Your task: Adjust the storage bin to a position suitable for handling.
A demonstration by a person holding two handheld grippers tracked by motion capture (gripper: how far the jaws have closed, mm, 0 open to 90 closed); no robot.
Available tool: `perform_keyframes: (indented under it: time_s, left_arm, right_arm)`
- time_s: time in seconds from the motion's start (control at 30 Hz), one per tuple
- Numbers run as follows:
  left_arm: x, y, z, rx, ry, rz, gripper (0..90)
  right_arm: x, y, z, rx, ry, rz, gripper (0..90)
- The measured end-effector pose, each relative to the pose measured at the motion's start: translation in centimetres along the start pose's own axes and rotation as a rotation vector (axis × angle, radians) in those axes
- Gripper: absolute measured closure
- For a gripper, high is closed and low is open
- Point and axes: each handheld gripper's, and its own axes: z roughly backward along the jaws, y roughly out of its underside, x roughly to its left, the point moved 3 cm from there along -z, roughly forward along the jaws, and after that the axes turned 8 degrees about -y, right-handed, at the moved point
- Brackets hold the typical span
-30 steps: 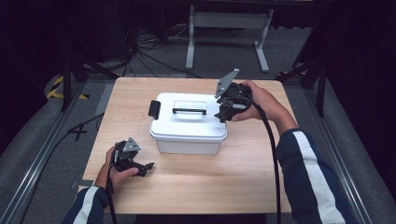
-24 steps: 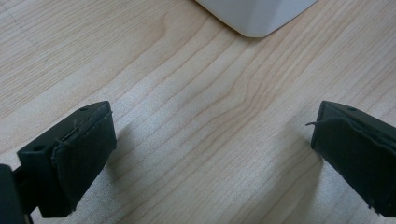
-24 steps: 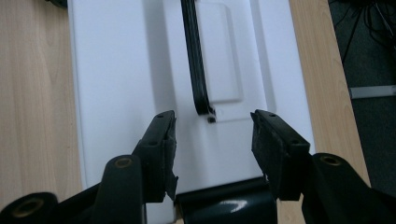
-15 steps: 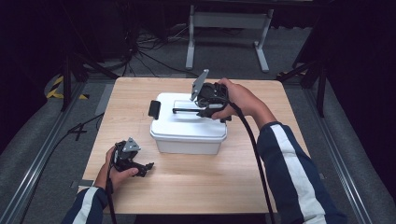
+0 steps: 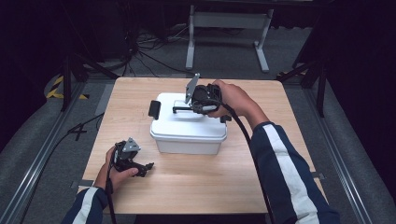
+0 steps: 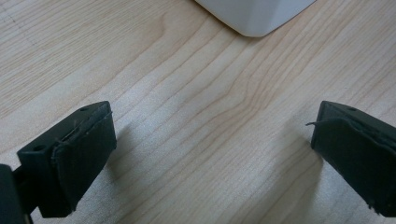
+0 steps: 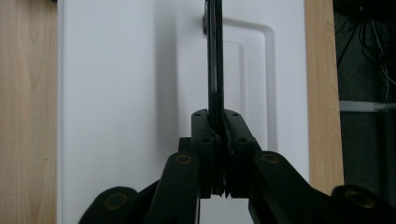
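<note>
Since a second ago your right gripper (image 5: 181,109) has swung in from the box's 3 o'clock edge to sit over the lid, while your left has stayed put; going left to right now: your left gripper (image 5: 140,167) rests on the table (image 5: 261,186) at about 8 o'clock from the box, jaws spread wide apart over bare wood with nothing between them; a white corner of the box shows at 12 o'clock in the left gripper view; the white box (image 5: 187,135) sits near the table's centre, a black latch (image 5: 154,108) on its 9 o'clock end; your right gripper's jaws are pressed together on the black handle (image 7: 215,60), which stands on edge above the lid (image 7: 130,84). I judge the box to be rigid plastic, smooth and somewhat slippery at the walls, so the handle is the sound place to hold; whether it is loaded I cannot tell, so lift gently; if the latches are undone, the lid alone may come away.
</note>
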Motion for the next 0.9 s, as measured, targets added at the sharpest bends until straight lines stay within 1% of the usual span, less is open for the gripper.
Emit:
perform_keyframes:
  time_s: [0.17,0.27,0.3,0.37,0.4,0.5,0.57,0.6,0.73,0.9]
  left_arm:
    - [0.0,0.0,0.0,-0.006,0.000,0.004,0.5]
    - [0.0,0.0,0.0,-0.001,0.001,0.002,0.5]
    - [0.0,0.0,0.0,0.001,0.002,0.001,0.5]
    - [0.0,0.0,0.0,0.001,0.002,0.001,0.5]
    - [0.0,0.0,0.0,0.001,0.002,0.001,0.5]
    - [0.0,0.0,0.0,0.001,0.003,0.000,0.4]
    - [0.0,0.0,0.0,-0.004,0.005,0.000,0.4]
    - [0.0,0.0,0.0,0.001,0.006,-0.005,0.5]
    - [0.0,0.0,0.0,0.003,0.011,-0.007,0.4]
    - [0.0,0.0,0.0,0.003,0.012,-0.008,0.4]
  right_arm:
    - [-0.1,0.0,0.2,-0.021,0.003,0.014,85.1]
    - [-0.1,-0.1,0.4,-0.026,0.004,0.011,85.2]
    - [-0.1,-0.1,0.6,-0.029,0.005,0.017,85.2]
    - [-0.1,-0.1,0.8,-0.041,0.008,0.016,85.2]
    - [-0.1,0.0,1.0,-0.058,0.016,0.020,85.2]
    - [-0.1,0.1,1.3,-0.064,0.019,0.019,85.3]
    - [0.0,0.1,1.7,-0.084,0.026,0.018,85.3]
    - [0.0,0.1,2.1,-0.086,0.032,0.021,85.2]
    - [0.1,0.1,2.6,-0.086,0.034,0.029,85.3]
    - [0.0,0.2,3.0,-0.094,0.038,0.034,85.3]
